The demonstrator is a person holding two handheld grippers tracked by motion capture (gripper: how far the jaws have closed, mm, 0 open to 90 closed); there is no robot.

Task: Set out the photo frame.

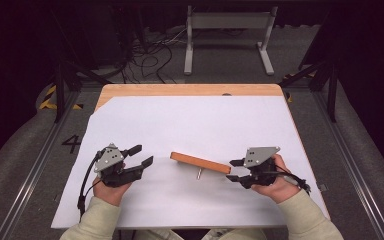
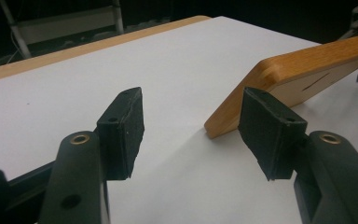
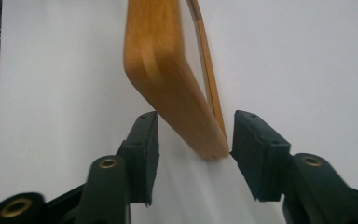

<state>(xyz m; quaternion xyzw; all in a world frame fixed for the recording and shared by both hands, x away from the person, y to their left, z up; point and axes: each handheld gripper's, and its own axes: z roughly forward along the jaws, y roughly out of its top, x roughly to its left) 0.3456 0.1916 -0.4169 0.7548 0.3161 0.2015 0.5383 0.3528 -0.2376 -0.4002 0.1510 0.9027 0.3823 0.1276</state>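
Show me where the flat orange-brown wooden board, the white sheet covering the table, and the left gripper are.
Flat orange-brown wooden board (image 1: pixel 200 162): high view, middle of its top edge.
White sheet covering the table (image 1: pixel 195 122): high view, bare area beyond the board.
Left gripper (image 1: pixel 141 155): high view, midway between its open fingertips.

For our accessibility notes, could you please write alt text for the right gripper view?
The open right gripper straddles the near end of a wooden board standing on edge on a white table, its jaws on either side without touching.

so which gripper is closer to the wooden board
The right gripper: its open jaws straddle the wooden board's end. The left gripper is also open but sits clear of it.
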